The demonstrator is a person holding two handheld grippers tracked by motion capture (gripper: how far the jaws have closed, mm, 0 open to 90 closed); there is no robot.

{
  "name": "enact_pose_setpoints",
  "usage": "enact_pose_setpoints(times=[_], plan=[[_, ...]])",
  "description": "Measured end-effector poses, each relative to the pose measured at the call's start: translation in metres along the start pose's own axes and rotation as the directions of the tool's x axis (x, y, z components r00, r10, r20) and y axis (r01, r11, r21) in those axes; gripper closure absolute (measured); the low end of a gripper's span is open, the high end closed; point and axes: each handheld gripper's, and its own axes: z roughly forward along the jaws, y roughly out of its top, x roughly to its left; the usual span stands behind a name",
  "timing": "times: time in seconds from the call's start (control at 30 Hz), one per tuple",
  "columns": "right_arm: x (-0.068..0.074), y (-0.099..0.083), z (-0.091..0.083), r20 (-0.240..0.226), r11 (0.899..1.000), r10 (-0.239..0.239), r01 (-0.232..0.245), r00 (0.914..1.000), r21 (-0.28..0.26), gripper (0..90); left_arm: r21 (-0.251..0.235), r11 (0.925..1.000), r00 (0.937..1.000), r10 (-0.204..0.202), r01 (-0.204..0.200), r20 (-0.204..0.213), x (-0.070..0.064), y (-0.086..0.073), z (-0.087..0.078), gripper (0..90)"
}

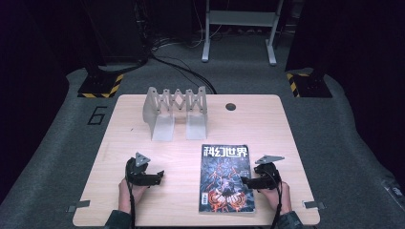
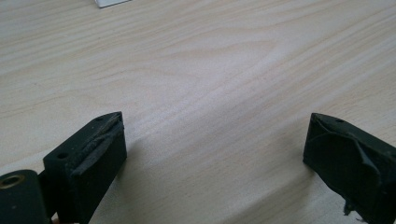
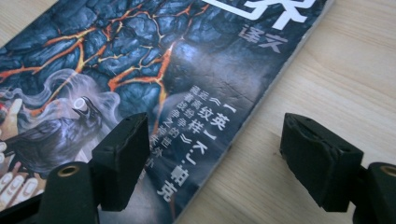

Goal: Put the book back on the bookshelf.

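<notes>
While the right gripper (image 1: 244, 181) hovers low at the right-hand long edge of the magazine (image 1: 226, 179), its jaws stand wide apart and hold nothing; in the right gripper view one jaw sits over the dark cover (image 3: 154, 79) and the other over bare wood, so the edge (image 3: 261, 114) runs between them. The left gripper (image 1: 160, 175) rests well apart to the left, jaws likewise spread and empty, over the plain table (image 2: 201, 70). The magazine lies flat and closed near the front of the table (image 1: 143, 143), just right of centre, title toward the far side. Behind it, well apart, stands a grey folding rack (image 1: 175, 112) with two upright dividers. Judgement: the step in hand is a pick-up at the edge. To do it well, the lower jaw should slide under the whole edge, not the top cover alone, and the clamp should close squarely, lest the pages fan or the magazine skid.
</notes>
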Motion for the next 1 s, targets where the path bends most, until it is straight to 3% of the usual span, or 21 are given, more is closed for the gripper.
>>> enact_pose_setpoints(times=[0.1, 0.4, 0.53, 0.6, 0.67, 0.8, 0.87, 0.9, 1.0], plan=[[0.003, 0.002, 0.001, -0.012, 1.0, 0.015, -0.015, 0.9998, -0.003, 36.8, -0.001, 1.0, 1.0, 0.004, -0.004, 0.001, 0.0, 0.0, 0.0, 5.7], [0.008, 0.002, 0.002, 0.002, 0.999, 0.035, -0.035, 0.9994, -0.003, 37.8, -0.005, 1.0, 0.9999, -0.005, 0.005, -0.012, -0.001, 0.0, 0.001, 4.8], [0.01, 0.003, 0.006, -0.007, 1.0, 0.016, -0.016, 0.9999, -0.024, 38.5, -0.012, 0.9999, 0.9998, -0.01, 0.01, -0.018, -0.002, -0.001, 0.001, 4.6], [0.012, 0.005, 0.008, -0.012, 1.0, 0.01, -0.011, 0.9999, -0.027, 38.9, -0.015, 0.9985, 0.9985, -0.053, 0.052, -0.015, -0.003, 0.0, -0.001, 3.8], [0.014, 0.005, 0.008, -0.015, 0.999, 0.03, -0.031, 0.9994, -0.023, 39.1, -0.029, 0.998, 0.9982, -0.057, 0.057, -0.019, -0.005, 0.0, 0.0, 2.7], [0.019, 0.009, 0.012, -0.016, 1.0, 0.017, -0.017, 0.9997, -0.021, 40.5, -0.038, 0.9985, 0.9992, -0.039, 0.039, 0.005, -0.016, 0.006, -0.003, 2.8], [0.025, 0.011, 0.016, -0.009, 0.999, 0.044, -0.044, 0.999, -0.028, 41.2, -0.039, 0.999, 0.9994, -0.021, 0.022, 0.029, -0.023, 0.011, -0.001, 2.8], [0.027, 0.012, 0.017, -0.01, 0.999, 0.041, -0.042, 0.9991, -0.033, 41.3, -0.053, 0.9986, 0.9991, -0.007, 0.009, 0.041, -0.033, 0.015, 0.004, 2.8], [0.03, 0.014, 0.019, -0.002, 0.999, 0.039, -0.039, 0.9992, -0.028, 41.4, -0.033, 0.9993, 0.9973, 0.021, -0.018, 0.071, -0.046, 0.021, 0.01, 2.6]])
